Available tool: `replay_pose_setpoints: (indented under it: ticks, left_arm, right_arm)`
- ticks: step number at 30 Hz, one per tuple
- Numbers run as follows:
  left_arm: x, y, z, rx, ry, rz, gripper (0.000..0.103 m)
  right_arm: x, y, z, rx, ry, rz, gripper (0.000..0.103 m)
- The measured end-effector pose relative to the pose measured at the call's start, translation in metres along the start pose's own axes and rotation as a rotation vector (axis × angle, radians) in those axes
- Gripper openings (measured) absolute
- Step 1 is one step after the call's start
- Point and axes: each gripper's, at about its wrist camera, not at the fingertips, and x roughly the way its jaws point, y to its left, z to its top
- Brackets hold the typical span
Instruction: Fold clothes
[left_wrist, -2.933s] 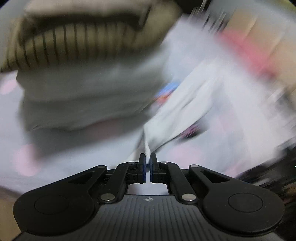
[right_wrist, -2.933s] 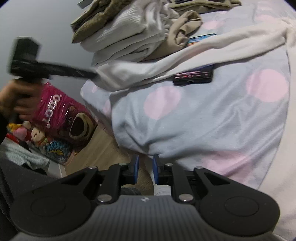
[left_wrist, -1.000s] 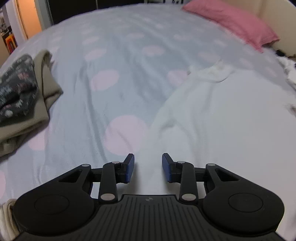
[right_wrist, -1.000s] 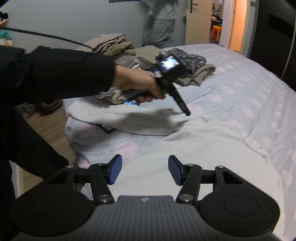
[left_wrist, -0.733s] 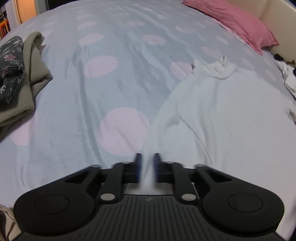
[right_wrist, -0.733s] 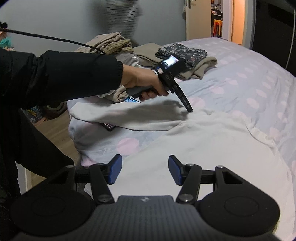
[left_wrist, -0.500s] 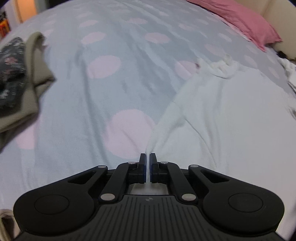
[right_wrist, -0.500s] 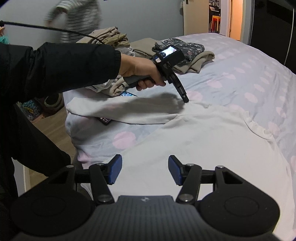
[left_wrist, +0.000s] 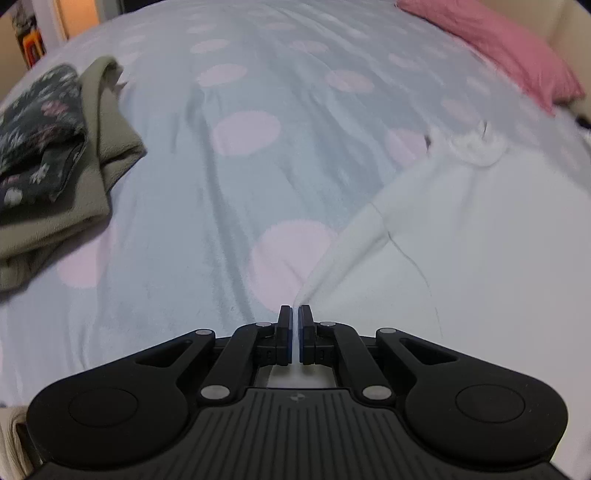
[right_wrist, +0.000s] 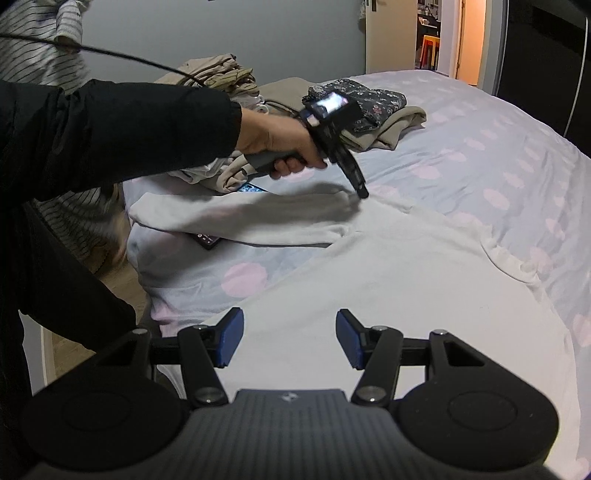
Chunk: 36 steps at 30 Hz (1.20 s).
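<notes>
And the left tongs (left_wrist: 295, 314) have snapped shut! A second ago they stood apart over the cloth; now the blue pads pinch a thin ridge of the white top (right_wrist: 388, 280) right at the shoulder, where the sleeve (right_wrist: 240, 214) meets the body. From the right wrist view you can see that pinch from outside: the person's hand (right_wrist: 288, 147) holds the tool nose-down, tip planted at the sleeve seam. A little tent of fabric rises from the pads, so the grip looks real, not just a touch.

What does it mean? My read: the sleeve fold is about to start, with the left side ready to carry that shoulder inward across the body.

The right tongs (right_wrist: 290, 339) hang half-wide over the lower part of the top, nothing between the pads, holding the same gap as a moment ago.

The top itself lies spread flat on the spotted bed (left_wrist: 240, 184), neck (left_wrist: 476, 147) toward the pink pillow (left_wrist: 509, 55), one sleeve stretched out toward the bed's edge, partly over a phone (right_wrist: 207, 240).

Now the blind spots. The far sleeve is out of both views. The hem is hidden under the right tool's body. How much cloth sits inside the left pinch, one layer or two, I cannot tell. The left view is smeared around the collar.
</notes>
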Motion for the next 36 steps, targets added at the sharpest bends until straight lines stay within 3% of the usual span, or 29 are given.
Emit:
replay_pose_setpoints:
  ticks: [2, 5, 7, 10, 15, 18, 19, 24, 28, 32, 36]
  left_arm:
    - [0.003, -0.003, 0.002, -0.011, -0.021, 0.034, 0.006]
    - [0.002, -0.007, 0.005, 0.02, -0.021, 0.133, 0.029]
    - [-0.007, -0.009, 0.003, 0.051, -0.015, 0.202, 0.031]
    - [-0.034, -0.011, -0.006, 0.064, -0.022, 0.231, 0.031]
    - [-0.091, -0.038, -0.045, 0.065, -0.014, 0.128, 0.032]
    - [-0.114, -0.07, -0.081, 0.08, 0.013, 0.064, 0.045]
    - [-0.119, -0.082, -0.095, 0.079, 0.027, 0.038, 0.045]
    - [-0.133, -0.138, -0.165, 0.05, 0.094, -0.101, 0.045]
    - [-0.14, -0.172, -0.211, 0.052, 0.121, -0.146, 0.045]
    - [-0.142, -0.195, -0.248, 0.052, 0.164, -0.153, 0.045]
    - [-0.145, -0.208, -0.274, 0.081, 0.157, -0.121, 0.045]
  right_arm:
    - [-0.001, 0.002, 0.001, -0.004, 0.002, 0.0, 0.059]
    - [-0.003, 0.005, 0.001, -0.017, 0.007, -0.004, 0.059]
    - [-0.006, 0.006, 0.001, -0.031, 0.005, -0.016, 0.059]
    - [-0.009, 0.008, 0.002, -0.055, 0.003, -0.039, 0.059]
    - [-0.015, 0.002, -0.007, -0.079, 0.028, -0.102, 0.059]
    - [-0.018, -0.009, -0.021, -0.074, 0.06, -0.143, 0.059]
    - [-0.019, -0.013, -0.028, -0.074, 0.074, -0.16, 0.059]
    - [-0.037, -0.041, -0.077, -0.016, 0.157, -0.277, 0.059]
    - [-0.062, -0.061, -0.127, 0.04, 0.19, -0.373, 0.059]
    - [-0.085, -0.088, -0.185, 0.218, 0.173, -0.372, 0.059]
    - [-0.095, -0.114, -0.248, 0.535, 0.148, -0.358, 0.059]
